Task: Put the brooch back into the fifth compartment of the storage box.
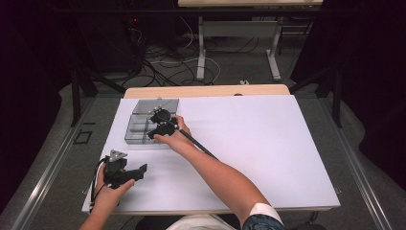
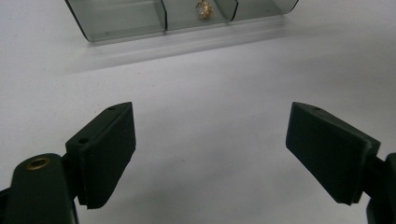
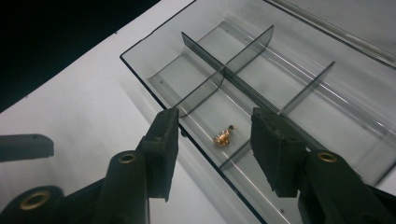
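A smoky clear divided box [image 1: 139,128] stands at the far left of the white tabletop [image 1: 258,143], its lid [image 1: 155,106] laid open behind it. A small gold trinket [image 3: 223,136] lies on the floor of one near compartment; from the left gripper view the trinket [image 2: 204,9] shows through the box's front wall [image 2: 126,21]. My right gripper [image 3: 212,140] hangs just over that compartment, jaws apart, with the trinket lying below the gap and neither pad touching it. My left gripper [image 2: 210,158] rests low over the bare sheet near the front left, wide open with nothing in it.
The box [image 3: 154,70] has several compartments split by thin dividers. The right forearm crosses the table diagonally from the bottom edge, and a cable [image 1: 198,143] trails along it. The left gripper [image 1: 140,171] sits close to the table's front edge. Table legs and cables lie beyond the far edge.
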Demonstrator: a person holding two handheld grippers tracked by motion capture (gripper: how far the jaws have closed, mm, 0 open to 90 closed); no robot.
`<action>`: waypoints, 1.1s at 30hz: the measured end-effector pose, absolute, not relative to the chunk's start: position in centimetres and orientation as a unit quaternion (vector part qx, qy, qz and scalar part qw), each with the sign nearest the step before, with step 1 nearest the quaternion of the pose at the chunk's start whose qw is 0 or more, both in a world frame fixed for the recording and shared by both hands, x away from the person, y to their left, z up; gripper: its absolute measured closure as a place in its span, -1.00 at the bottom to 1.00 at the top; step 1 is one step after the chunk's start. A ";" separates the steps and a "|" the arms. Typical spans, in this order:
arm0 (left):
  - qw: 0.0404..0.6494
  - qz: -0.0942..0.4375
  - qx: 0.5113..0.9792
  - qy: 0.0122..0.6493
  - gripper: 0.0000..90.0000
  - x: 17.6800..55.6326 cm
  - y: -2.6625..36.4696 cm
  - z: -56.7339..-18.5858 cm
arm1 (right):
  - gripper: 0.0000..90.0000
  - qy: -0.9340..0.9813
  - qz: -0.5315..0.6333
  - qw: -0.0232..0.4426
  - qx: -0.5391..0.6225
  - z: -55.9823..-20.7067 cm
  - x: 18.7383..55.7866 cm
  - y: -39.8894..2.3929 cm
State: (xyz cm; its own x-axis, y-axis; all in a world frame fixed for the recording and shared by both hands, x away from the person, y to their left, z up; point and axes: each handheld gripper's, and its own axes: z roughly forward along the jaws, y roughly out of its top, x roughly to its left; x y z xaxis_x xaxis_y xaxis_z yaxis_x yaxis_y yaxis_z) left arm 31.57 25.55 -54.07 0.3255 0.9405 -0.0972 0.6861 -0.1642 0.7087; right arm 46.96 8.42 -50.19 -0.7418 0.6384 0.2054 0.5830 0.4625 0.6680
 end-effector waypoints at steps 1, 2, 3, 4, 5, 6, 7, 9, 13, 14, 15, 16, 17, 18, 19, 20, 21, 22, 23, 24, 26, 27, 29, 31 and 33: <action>0.341 0.188 0.740 0.548 -0.65 31.6 25.5 -54.1 | 0.11 0.856 0.374 0.039 0.356 -50.0 46.8 8.1; 0.342 0.189 0.739 0.549 -0.65 31.7 25.4 -54.2 | 0.08 0.855 0.374 0.040 0.356 -49.9 46.6 7.8; 0.340 0.188 0.741 0.547 -0.65 31.8 25.4 -54.2 | 0.05 0.857 0.374 0.043 0.351 -49.8 46.6 7.5; 0.337 0.184 0.743 0.548 -0.65 31.8 25.4 -54.1 | 0.03 0.858 0.372 0.046 0.351 -49.7 46.4 7.1; 0.341 0.187 0.741 0.547 -0.65 31.9 25.3 -54.2 | 0.03 0.856 0.377 0.048 0.351 -49.6 46.3 6.8; 0.341 0.186 0.742 0.547 -0.65 31.9 25.3 -54.2 | 0.02 0.858 0.372 0.046 0.352 -49.4 46.1 6.5; 0.341 0.187 0.741 0.547 -0.65 31.9 25.3 -54.2 | 0.01 0.857 0.373 0.051 0.352 -49.3 46.0 6.1; 0.339 0.185 0.743 0.546 -0.65 32.0 25.2 -54.1 | -0.03 0.861 0.375 0.062 0.339 -49.2 45.9 5.4; 0.341 0.186 0.743 0.545 -0.65 32.1 25.1 -54.2 | -0.12 0.861 0.373 0.070 0.338 -49.1 45.1 4.2; 0.340 0.185 0.744 0.545 -0.65 32.2 25.1 -54.2 | -0.12 0.858 0.382 0.073 0.335 -49.3 45.0 3.9; 0.341 0.185 0.743 0.545 -0.65 32.2 25.1 -54.2 | -0.12 0.858 0.381 0.071 0.336 -49.3 44.9 3.6; 0.342 0.184 0.743 0.545 -0.65 32.2 25.1 -54.2 | -0.12 0.860 0.377 0.064 0.336 -49.2 44.8 3.2; 0.341 0.184 0.744 0.544 -0.65 32.3 25.0 -54.2 | -0.12 0.862 0.379 0.064 0.331 -49.3 44.7 2.9; 0.338 0.181 0.746 0.544 -0.65 32.3 25.0 -54.2 | -0.12 0.862 0.374 0.059 0.336 -49.3 44.5 2.5; 0.341 0.183 0.745 0.543 -0.65 32.3 25.0 -54.2 | -0.14 0.860 0.376 0.062 0.340 -49.3 44.3 2.3; 0.341 0.184 0.745 0.543 -0.65 32.4 25.0 -54.2 | -0.21 0.861 0.375 0.064 0.338 -49.3 44.2 1.9; 0.341 0.182 0.745 0.543 -0.65 32.4 24.9 -54.2 | -0.27 0.861 0.372 0.070 0.340 -49.4 44.0 1.7; 0.342 0.182 0.746 0.541 -0.65 32.4 24.9 -54.2 | -0.31 0.860 0.373 0.071 0.340 -49.4 43.8 1.5; 0.341 0.182 0.745 0.543 -0.65 32.4 24.8 -54.2 | -0.33 0.859 0.376 0.069 0.340 -49.4 43.6 1.2; 0.340 0.181 0.747 0.542 -0.65 32.5 24.8 -54.2 | -0.37 0.858 0.380 0.070 0.339 -49.4 43.4 1.0; 0.341 0.182 0.747 0.542 -0.65 32.5 24.8 -54.3 | -0.42 0.855 0.381 0.072 0.344 -49.3 42.9 0.6; 0.341 0.182 0.747 0.541 -0.65 32.5 24.8 -54.3 | -0.44 0.855 0.383 0.074 0.341 -49.2 42.6 0.4; 0.341 0.181 0.747 0.541 -0.65 32.5 24.7 -54.3 | -0.49 0.853 0.385 0.083 0.341 -49.3 42.1 0.0; 0.340 0.182 0.747 0.542 -0.65 32.5 24.8 -54.3 | -0.50 0.852 0.386 0.085 0.343 -49.1 41.7 -0.6; 0.341 0.182 0.746 0.542 -0.65 32.5 24.8 -54.3 | -0.53 0.853 0.384 0.081 0.345 -49.0 41.3 -1.3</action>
State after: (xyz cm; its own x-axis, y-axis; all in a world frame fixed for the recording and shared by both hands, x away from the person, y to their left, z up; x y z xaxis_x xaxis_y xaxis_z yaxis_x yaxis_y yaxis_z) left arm 32.52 24.77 -54.27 0.3465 0.9330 -0.0974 0.6850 -0.1807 0.7058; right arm 41.32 -1.33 -49.03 -0.7488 0.6504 0.1274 0.5268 0.4675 0.7098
